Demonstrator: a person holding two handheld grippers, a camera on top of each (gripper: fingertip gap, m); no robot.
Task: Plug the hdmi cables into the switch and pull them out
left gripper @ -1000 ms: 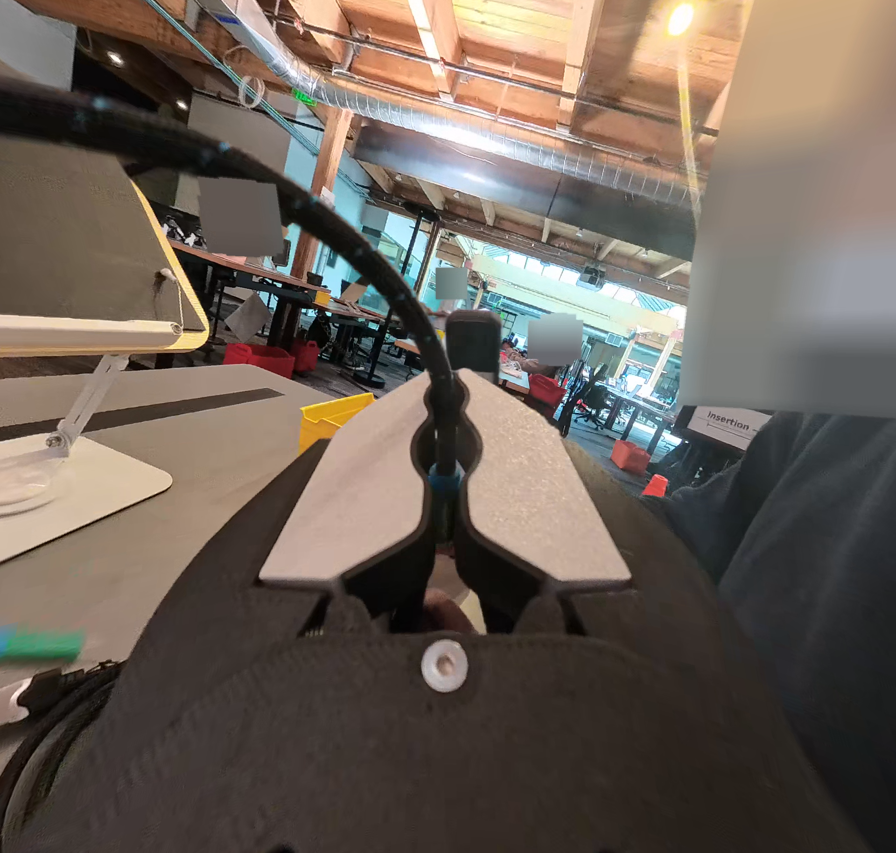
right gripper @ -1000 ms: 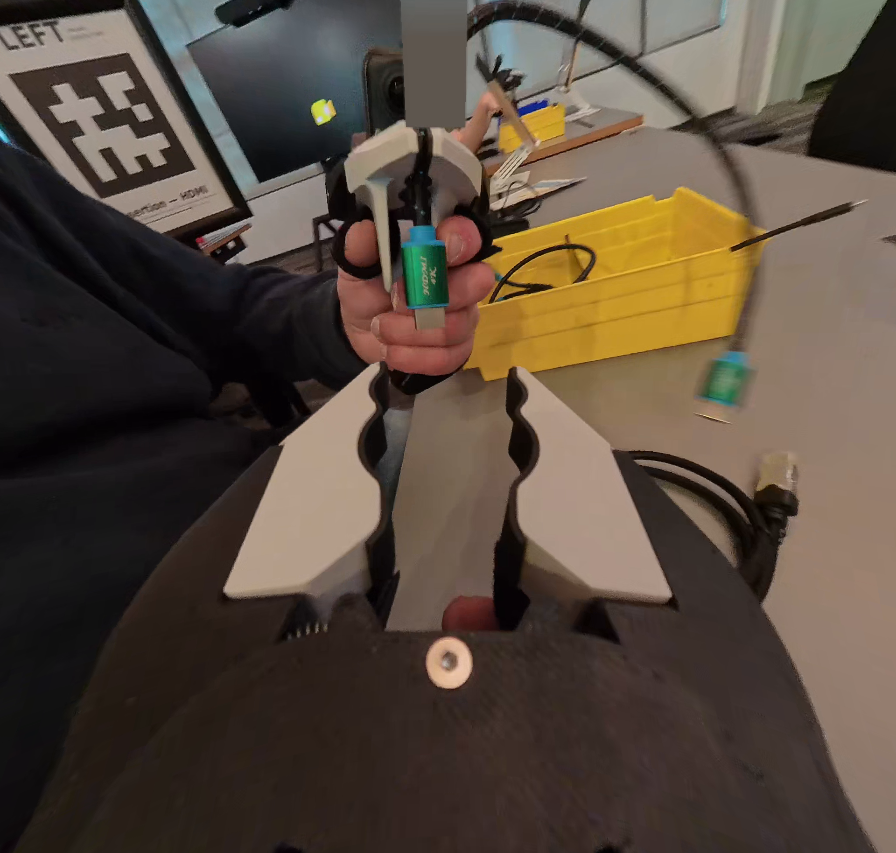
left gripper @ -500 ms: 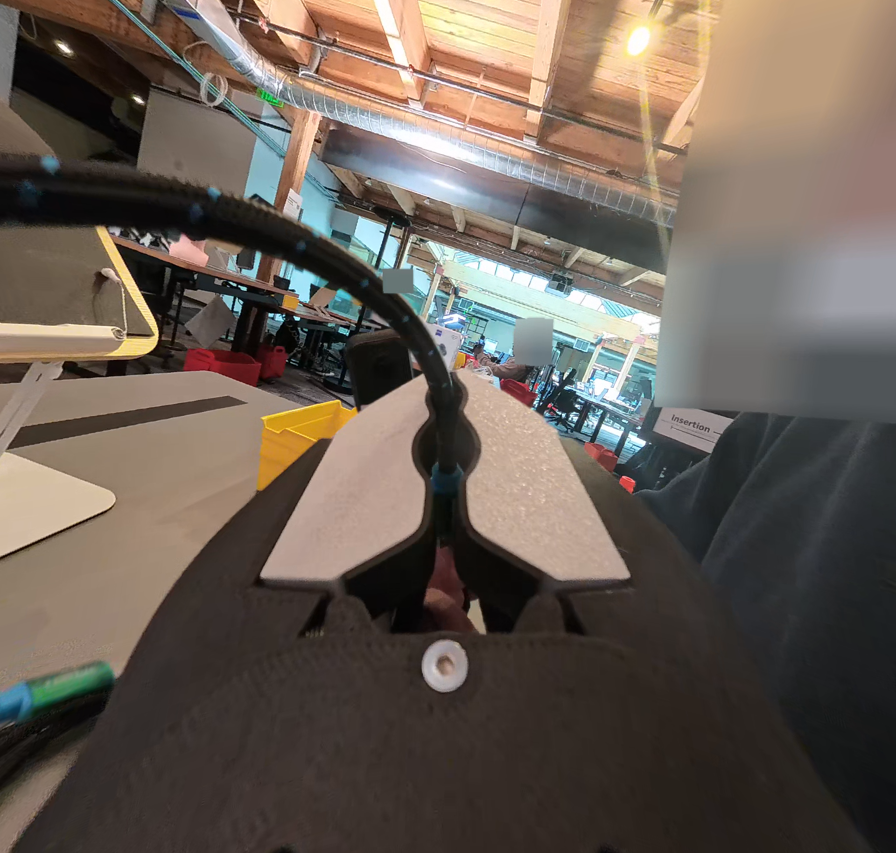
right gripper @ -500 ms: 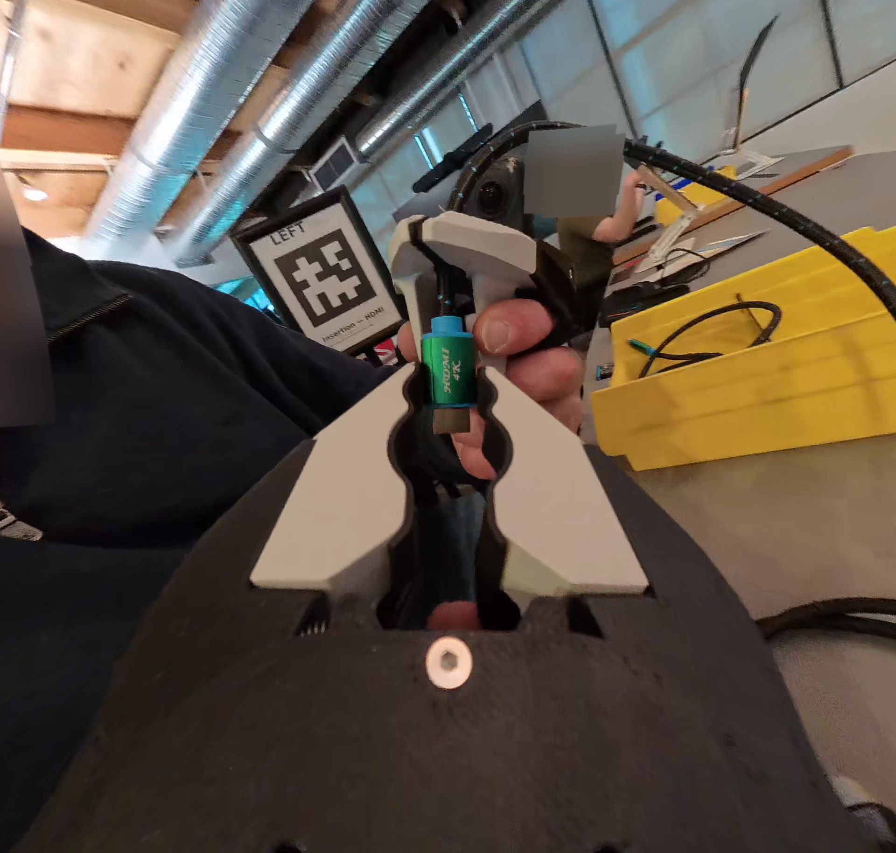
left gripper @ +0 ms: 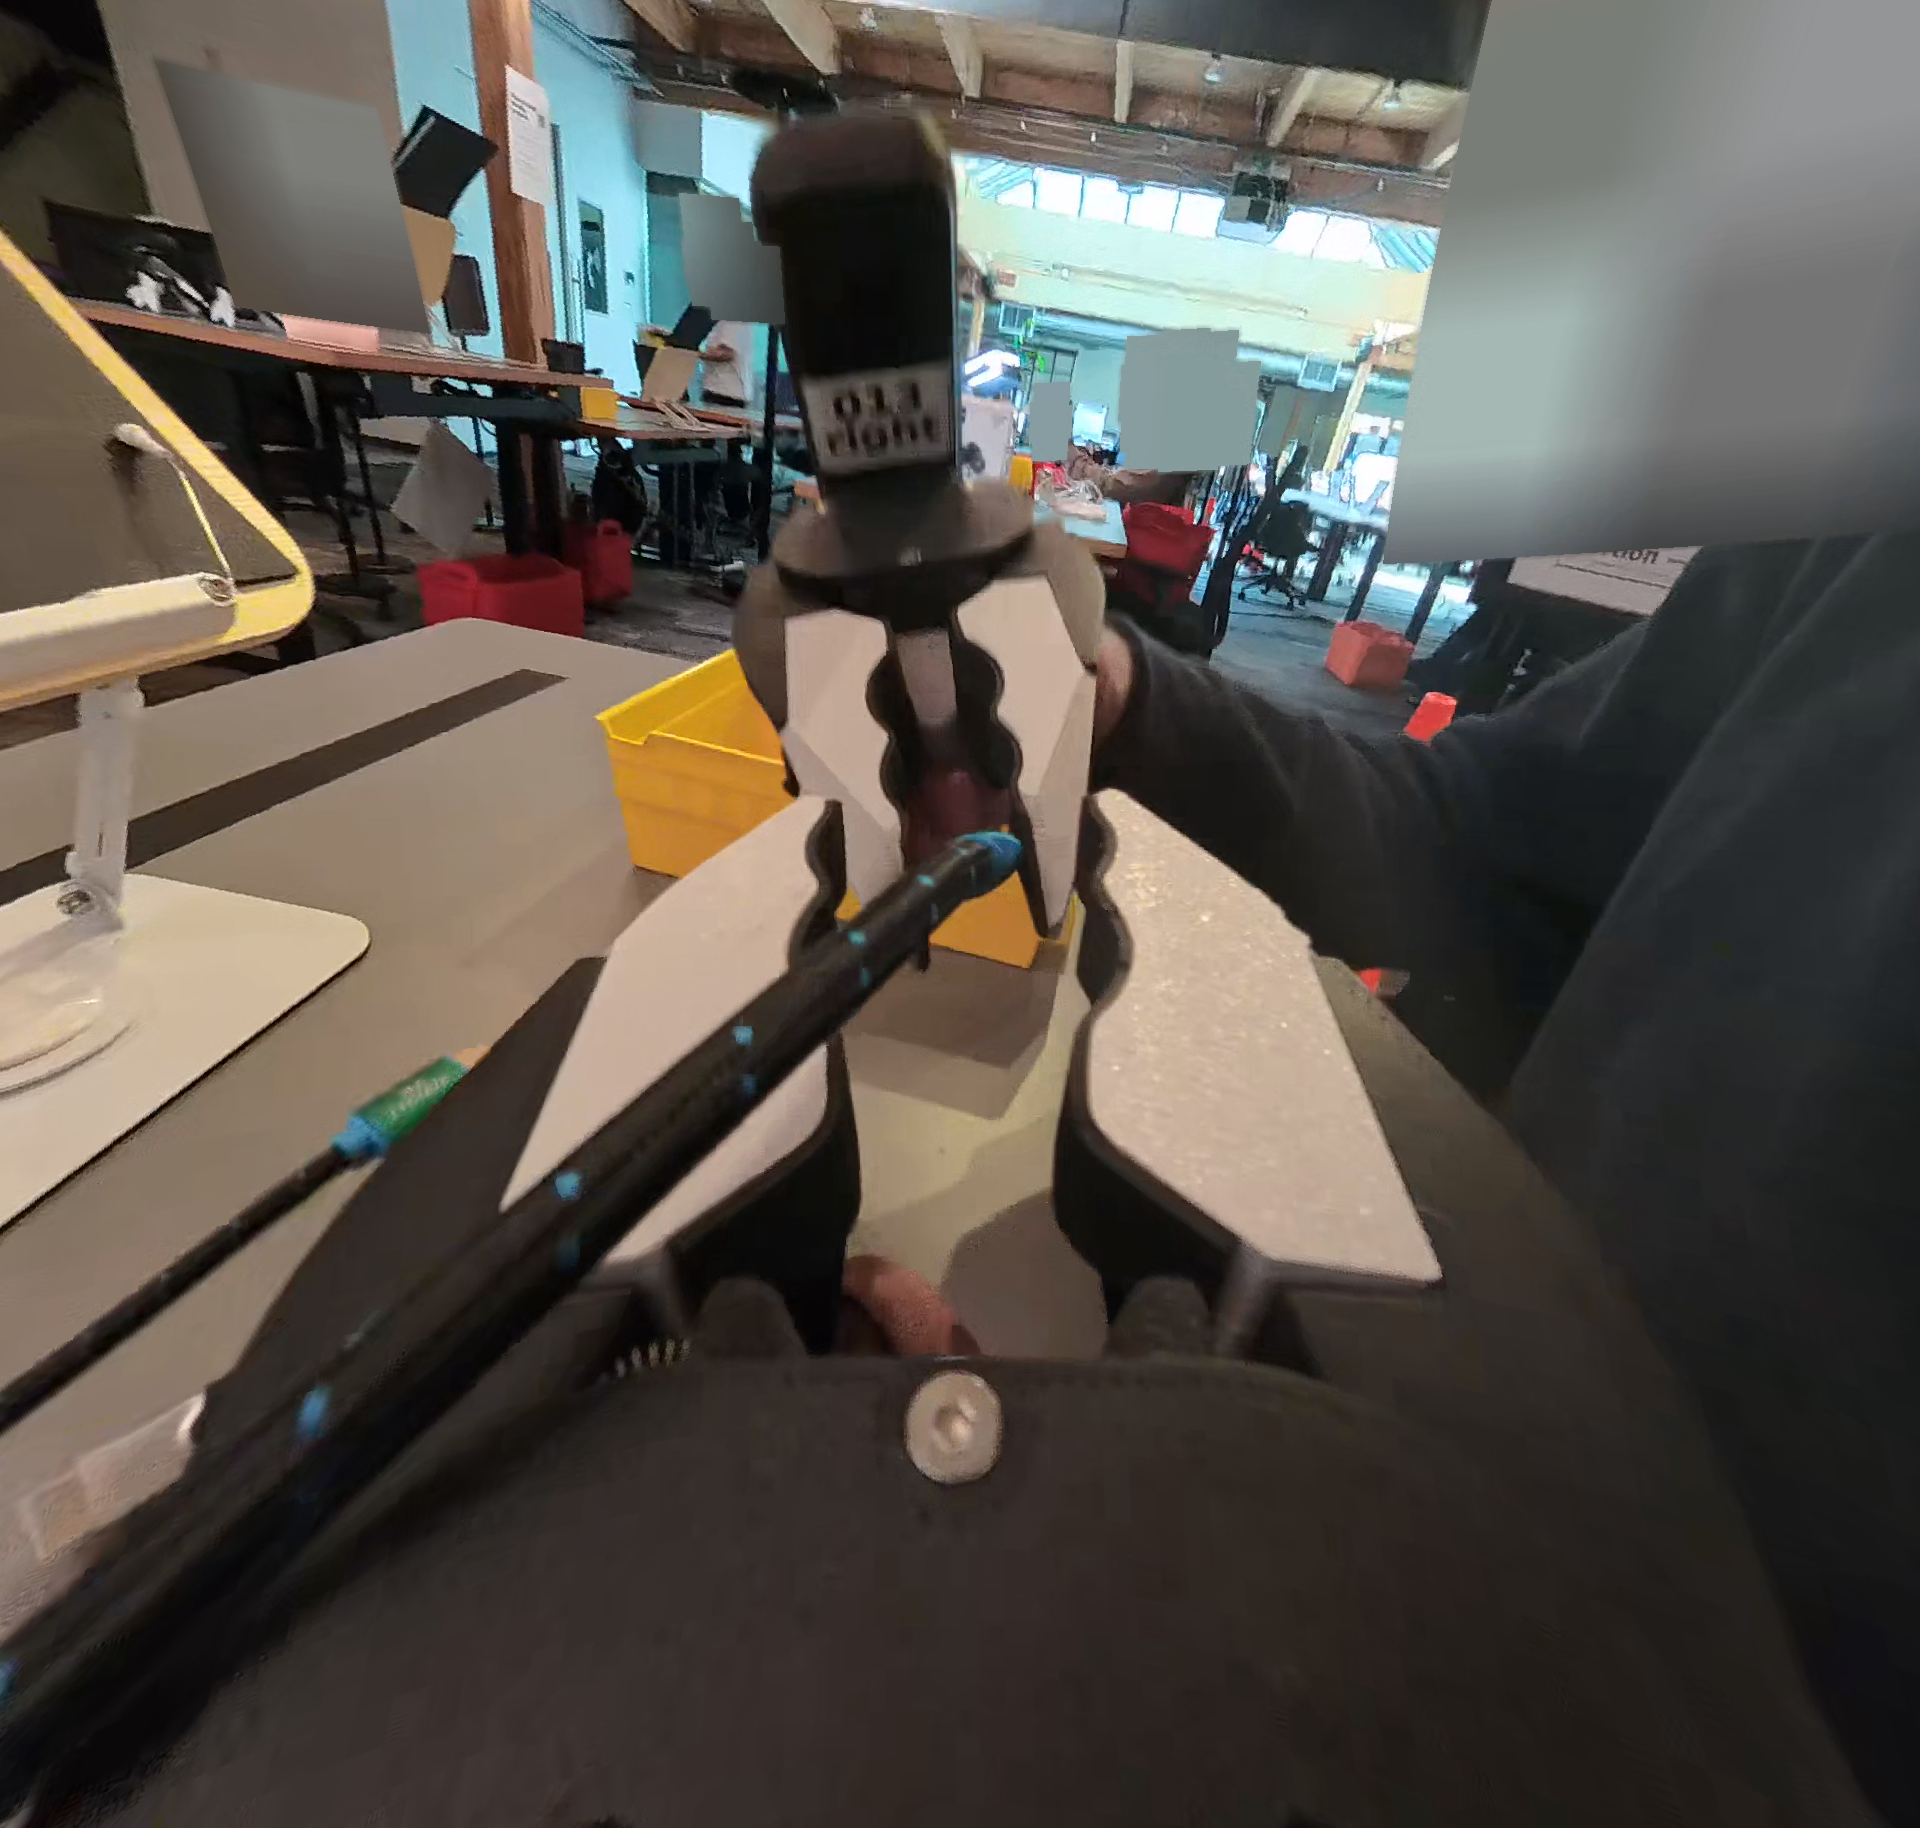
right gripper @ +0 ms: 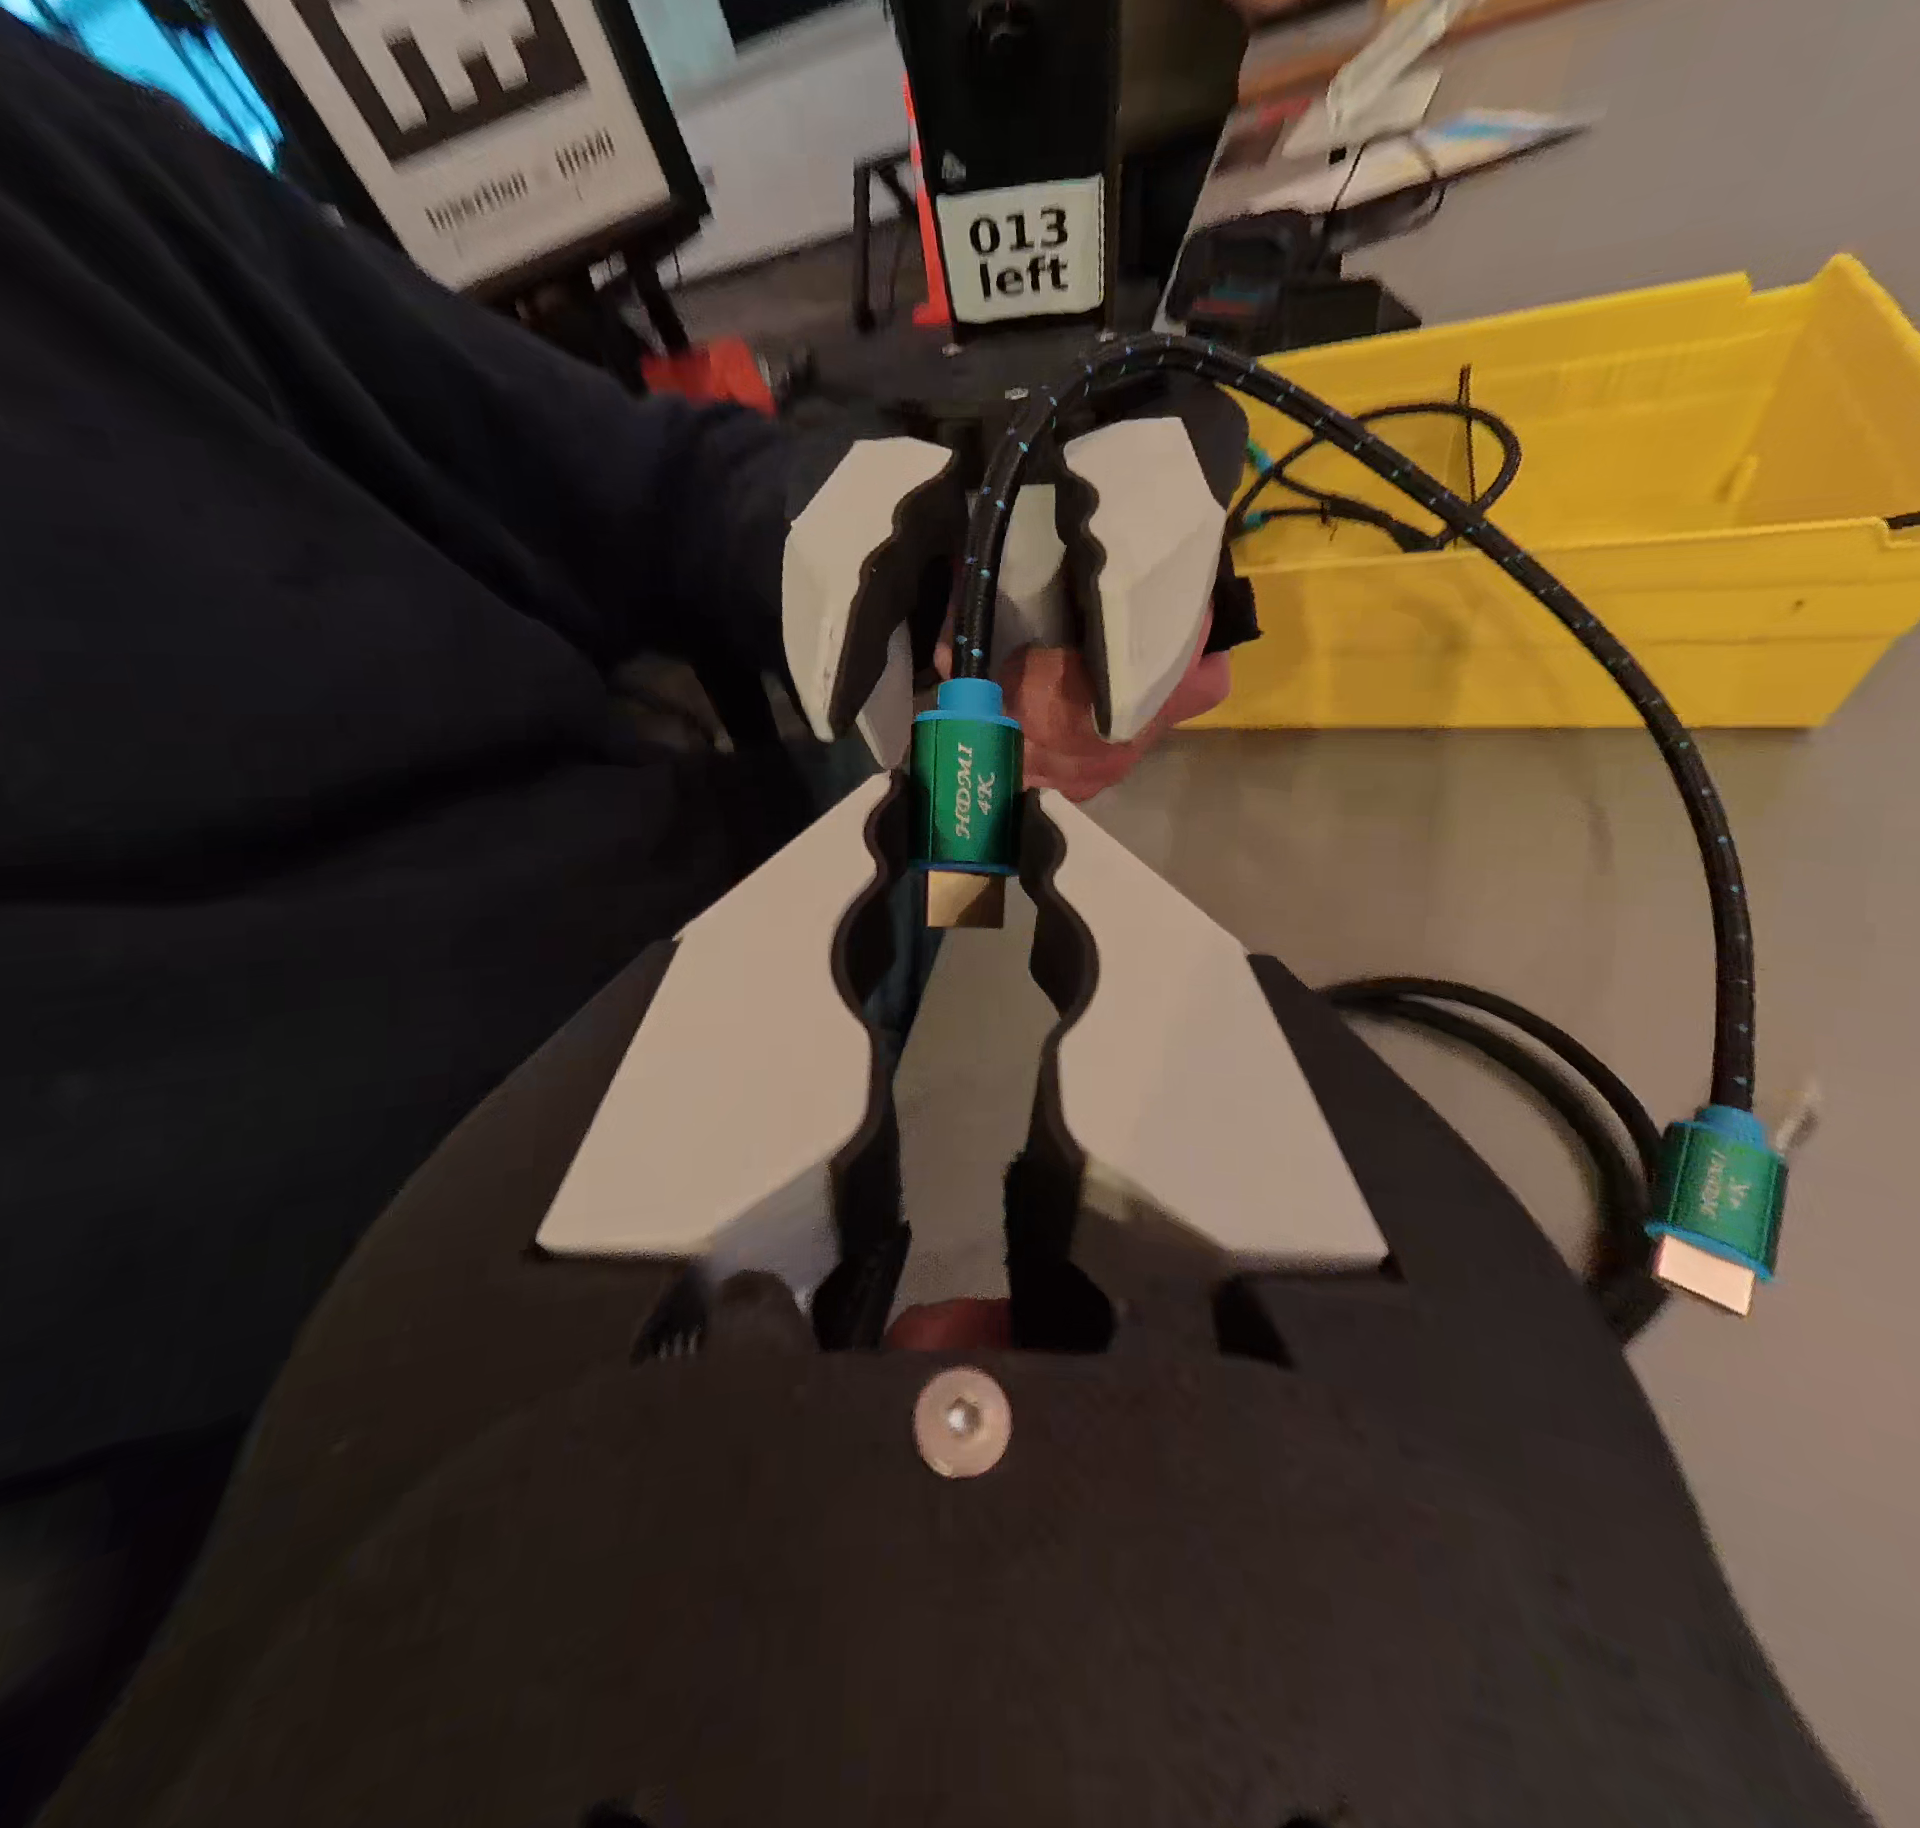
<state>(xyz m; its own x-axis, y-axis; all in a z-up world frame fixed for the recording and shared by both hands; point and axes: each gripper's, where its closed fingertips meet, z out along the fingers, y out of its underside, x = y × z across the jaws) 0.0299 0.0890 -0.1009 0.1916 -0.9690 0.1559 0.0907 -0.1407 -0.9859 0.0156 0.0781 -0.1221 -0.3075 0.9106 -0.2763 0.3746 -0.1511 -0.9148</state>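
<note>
Fingers (left gripper: 1226,1040) of your left gripper (left gripper: 956,843) now stand spread, gripping nothing; half a second ago they were clamped on the cable (left gripper: 665,1124), which now merely lies slantwise across the top of 1 finger and, in the right wrist view, runs loose through the gap between the 2. The fingers (right gripper: 748,1051) of your right gripper (right gripper: 961,812) have meanwhile closed from open and now pinch the green plug (right gripper: 964,807) at their tips, its gold connector pointing back toward the right wrist camera and its blue collar toward the left gripper. The handover from left to right therefore appears complete: the plug rests in 1 grip only, and the left gripper is free. From the plug the cable arcs up, over and down the right side to the second plug (right gripper: 1714,1207), which hangs free just over the table (right gripper: 1351,843), near a black lead lying there. The yellow bin (right gripper: 1558,615), behind, holds further thin cables. The switch is in neither view, so no insertion has begun. With the connector facing you, the plug probably needs turning before it can meet a port, and the trailing loop may drag on the table as you move.
</note>
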